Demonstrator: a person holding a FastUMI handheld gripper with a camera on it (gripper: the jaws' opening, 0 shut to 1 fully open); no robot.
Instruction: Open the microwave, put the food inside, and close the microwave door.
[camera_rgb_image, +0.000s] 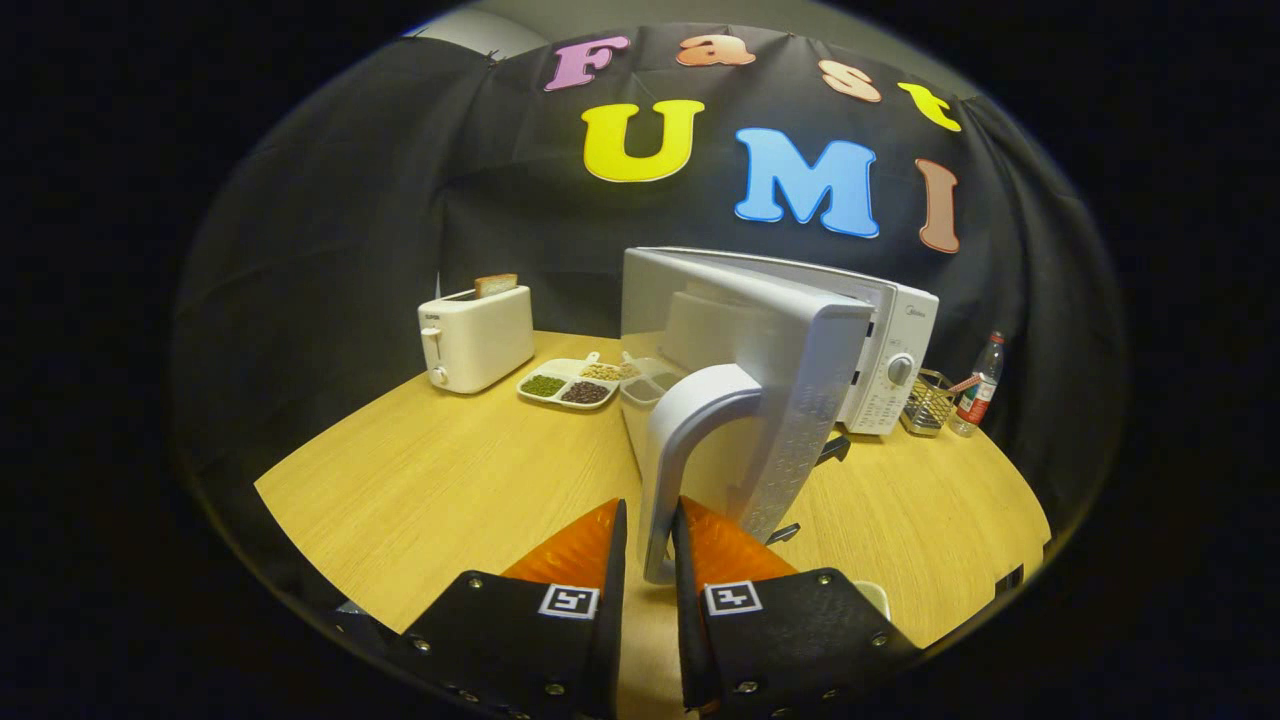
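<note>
A white microwave (895, 345) stands on the wooden table (450, 480) with its door (790, 400) swung wide toward me, seen nearly edge-on. The door's curved white handle (680, 440) runs down between my fingers. My gripper (650, 525) is shut on the lower part of that handle, one finger on each side. A white rim (872, 592) peeks out just past the right finger; what it belongs to I cannot tell. The microwave's cavity is hidden behind the door.
A white toaster (475, 338) with a slice of bread in it stands at the back left. Beside it lies a divided tray (568, 383) of beans and grains. Right of the microwave are a wire basket (927, 402) and a bottle (980, 382).
</note>
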